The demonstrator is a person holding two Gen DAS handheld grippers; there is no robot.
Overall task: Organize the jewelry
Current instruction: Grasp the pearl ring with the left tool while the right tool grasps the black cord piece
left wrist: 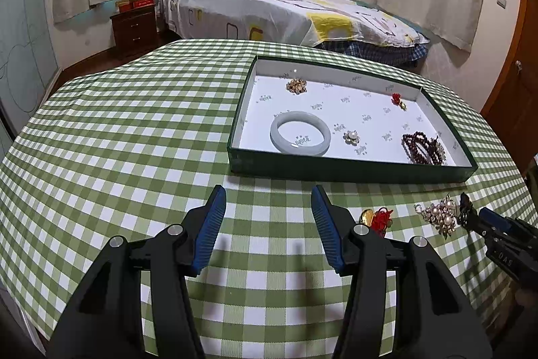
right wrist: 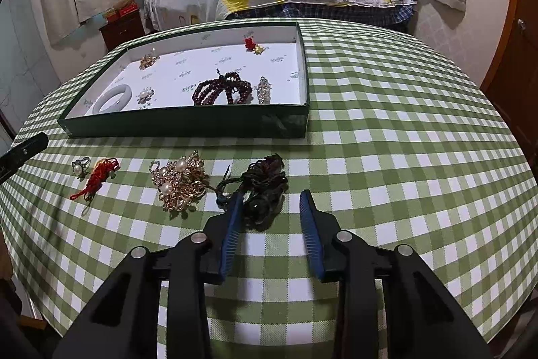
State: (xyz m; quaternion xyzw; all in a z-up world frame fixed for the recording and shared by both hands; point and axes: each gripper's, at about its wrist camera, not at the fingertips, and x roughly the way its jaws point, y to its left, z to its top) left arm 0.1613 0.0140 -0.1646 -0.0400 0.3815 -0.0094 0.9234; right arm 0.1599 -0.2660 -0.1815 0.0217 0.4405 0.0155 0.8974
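A dark cord bracelet with a black bead (right wrist: 265,187) lies on the checked cloth between the fingers of my right gripper (right wrist: 271,194). It rests against the left finger, and the right finger stands apart from it. A gold pearl brooch (right wrist: 180,179), a red knot charm (right wrist: 99,175) and a pearl ring (right wrist: 80,166) lie to its left. The green tray (right wrist: 188,125) holds a jade bangle (left wrist: 300,137), dark red beads (left wrist: 423,147), brooches and a red charm (left wrist: 398,100). My left gripper (left wrist: 267,190) is open over bare cloth before the tray (left wrist: 336,172).
The round table's edge curves close on the left and right sides. Beyond it stand a bed (left wrist: 269,12), a dark nightstand (left wrist: 134,29) and curtained windows. A wooden door (right wrist: 517,63) is at the right.
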